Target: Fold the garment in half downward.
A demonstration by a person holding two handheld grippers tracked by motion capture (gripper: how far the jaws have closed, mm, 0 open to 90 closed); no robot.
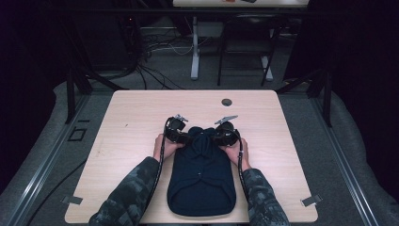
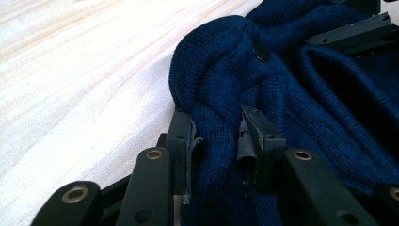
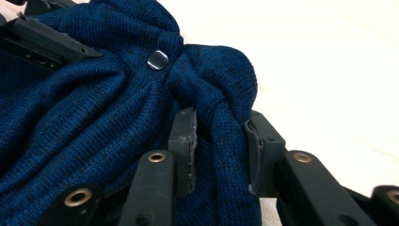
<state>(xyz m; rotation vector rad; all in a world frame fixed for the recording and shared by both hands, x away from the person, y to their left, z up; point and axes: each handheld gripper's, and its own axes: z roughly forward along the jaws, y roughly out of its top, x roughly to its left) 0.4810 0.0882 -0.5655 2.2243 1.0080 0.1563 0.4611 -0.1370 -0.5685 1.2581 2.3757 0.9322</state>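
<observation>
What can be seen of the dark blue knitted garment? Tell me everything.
The dark blue knitted garment lies flat on the wooden table, its rounded end towards the person. It looks like ribbed wool with a shiny button near the bunched far end. There the left gripper and the right gripper each pinch a fold of fabric between their jaws, one from each side.

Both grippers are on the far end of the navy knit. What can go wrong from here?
1. The left gripper and right gripper each pinch a bunched fold of the sweater; a lift may pick up several layers at once.
2. Each grip is a narrow ridge of loose knit, so it may slip out or stretch.
3. The button sits near the right gripper; uneven pulling could strain it.
</observation>
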